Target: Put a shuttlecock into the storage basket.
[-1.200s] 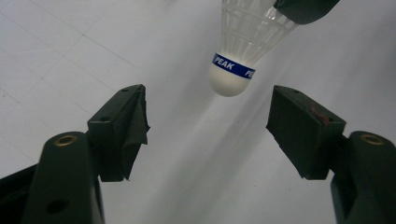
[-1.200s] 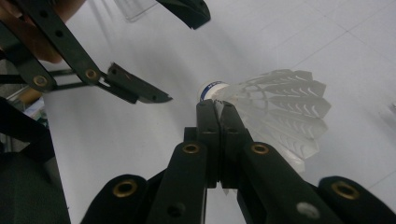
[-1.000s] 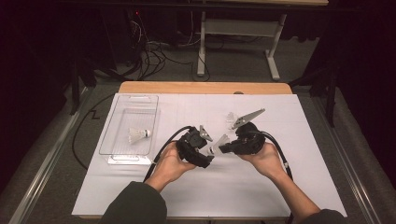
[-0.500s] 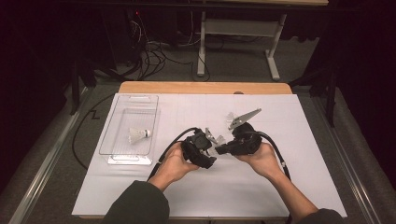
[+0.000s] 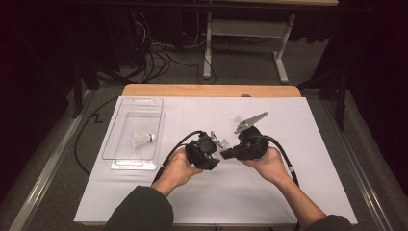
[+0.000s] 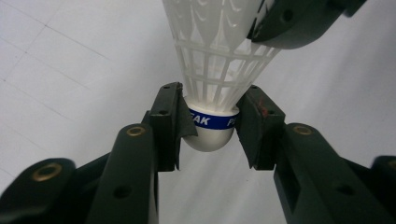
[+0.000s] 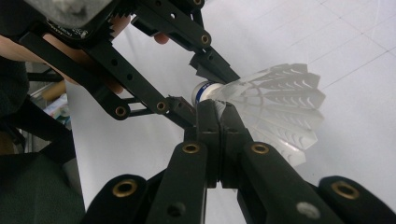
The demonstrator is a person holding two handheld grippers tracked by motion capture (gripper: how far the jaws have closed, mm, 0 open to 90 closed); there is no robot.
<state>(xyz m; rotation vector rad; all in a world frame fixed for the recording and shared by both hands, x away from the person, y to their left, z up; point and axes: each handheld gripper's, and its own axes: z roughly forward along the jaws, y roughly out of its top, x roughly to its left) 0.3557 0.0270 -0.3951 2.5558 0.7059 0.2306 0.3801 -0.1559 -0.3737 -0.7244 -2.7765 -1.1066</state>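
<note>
A white plastic shuttlecock (image 6: 219,56) with a blue-banded cork (image 7: 204,91) hangs between my two grippers above the middle of the white table. My right gripper (image 7: 217,114) is shut on the edge of its skirt. My left gripper (image 6: 210,128) has just been closing on the cork, and both pads now touch the blue band. In the high view the left gripper (image 5: 217,144) and the right gripper (image 5: 230,151) meet tip to tip, each held in a hand.
A clear plastic tray (image 5: 111,144) lies at the left of the table with a second shuttlecock (image 5: 143,138) inside it. The white sheet (image 5: 298,192) covers the tabletop. Cables and table legs stand on the floor beyond the far edge.
The left gripper's jaws have drawn in around the shuttlecock's cork. Both hands have stayed where they were, and the right gripper keeps its hold on the skirt.
</note>
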